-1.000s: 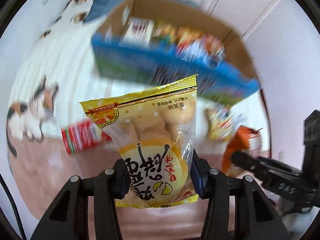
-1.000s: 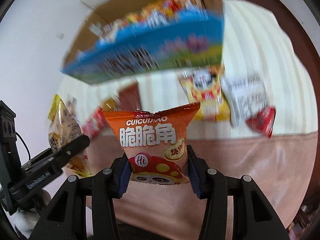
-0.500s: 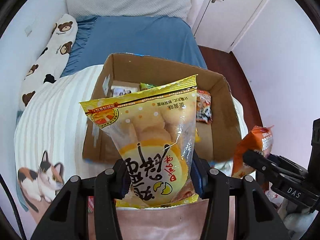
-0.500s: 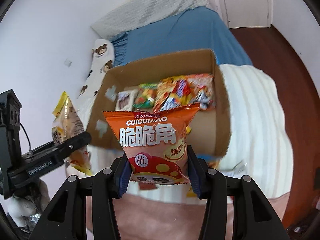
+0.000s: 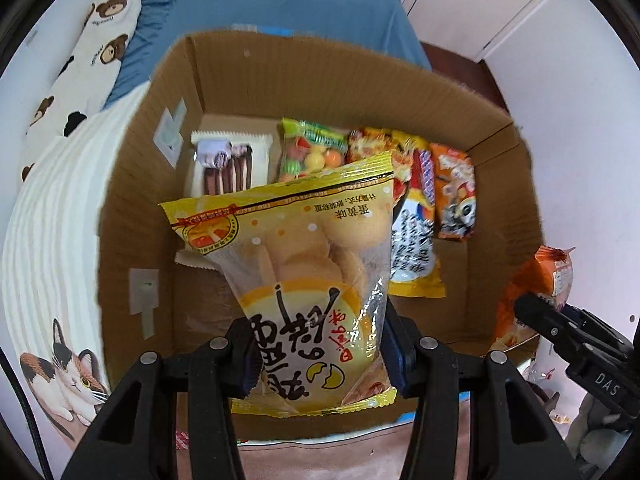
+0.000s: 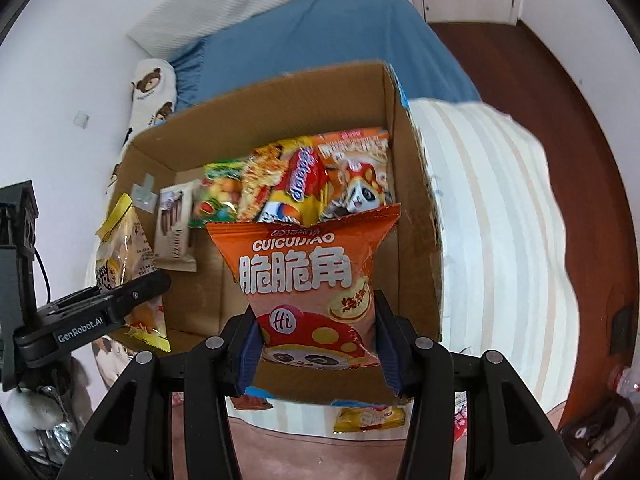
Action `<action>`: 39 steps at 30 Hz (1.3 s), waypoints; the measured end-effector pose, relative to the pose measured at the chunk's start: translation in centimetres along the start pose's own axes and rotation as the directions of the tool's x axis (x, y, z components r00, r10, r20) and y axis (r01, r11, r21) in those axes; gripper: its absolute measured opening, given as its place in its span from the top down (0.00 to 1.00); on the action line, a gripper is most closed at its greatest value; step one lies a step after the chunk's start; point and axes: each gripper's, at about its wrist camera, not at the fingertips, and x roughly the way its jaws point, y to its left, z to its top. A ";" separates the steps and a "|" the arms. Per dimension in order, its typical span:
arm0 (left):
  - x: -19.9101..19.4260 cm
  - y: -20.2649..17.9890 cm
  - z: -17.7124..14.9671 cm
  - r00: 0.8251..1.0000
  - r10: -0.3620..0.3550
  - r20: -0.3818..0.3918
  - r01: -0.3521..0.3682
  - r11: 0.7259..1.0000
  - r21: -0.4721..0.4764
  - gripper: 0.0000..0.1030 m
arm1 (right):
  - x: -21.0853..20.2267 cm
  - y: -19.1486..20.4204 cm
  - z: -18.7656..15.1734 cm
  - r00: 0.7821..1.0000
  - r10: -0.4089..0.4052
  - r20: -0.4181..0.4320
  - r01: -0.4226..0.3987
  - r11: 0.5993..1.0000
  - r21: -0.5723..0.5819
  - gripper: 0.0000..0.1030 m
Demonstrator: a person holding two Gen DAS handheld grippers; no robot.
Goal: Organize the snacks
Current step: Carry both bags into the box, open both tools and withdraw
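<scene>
Below, cardboard box holding a row of snack packets, left gripper clamping yellow bag, right gripper clamping orange bag.

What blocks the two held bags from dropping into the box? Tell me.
Nothing visible. The yellow bag and orange bag hang over the cardboard box, whose top is open; its near floor is bare, snacks line the far wall.

Bright even daylight; slight motion blur; fisheye-warped, dark-vignetted edges.

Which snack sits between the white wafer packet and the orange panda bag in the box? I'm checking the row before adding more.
The green candy bag and yellow-red snack packs lie between the wafer packet and the panda bag; the left wrist view shows it best.
</scene>
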 end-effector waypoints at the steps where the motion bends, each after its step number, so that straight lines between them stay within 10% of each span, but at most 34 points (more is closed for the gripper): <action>1: 0.7 0.1 0.1 1.000 0.004 -0.019 -0.003 1.000 0.001 0.55 | 0.6 -0.4 0.1 1.000 0.005 -0.020 -0.004 1.000 0.023 0.46; 3: 1.6 0.4 0.2 0.999 0.007 -0.040 -0.007 1.000 -0.005 0.50 | 1.8 -0.9 0.4 0.998 -0.008 -0.065 0.012 0.999 0.051 0.15; 5: 1.9 0.4 0.3 0.999 -0.003 -0.043 0.003 1.000 -0.003 0.38 | 2.3 -1.0 0.5 0.997 -0.024 -0.077 0.028 0.998 0.055 0.08; 7: 2.1 0.4 0.3 0.999 0.009 -0.044 -0.009 1.000 0.004 0.17 | 2.6 -0.9 0.6 0.996 -0.035 -0.087 0.039 0.998 0.049 0.08; 24: -1.7 -0.1 -2.0 0.994 0.066 0.089 -0.069 0.997 0.027 0.17 | 1.4 0.4 -0.8 0.994 -0.104 -0.015 0.104 0.995 -0.006 0.08; 39: -9.2 -2.1 -8.9 0.944 0.105 0.313 -0.130 0.990 0.059 0.17 | -5.5 2.4 -6.2 0.965 -0.131 0.228 0.148 0.987 -0.060 0.08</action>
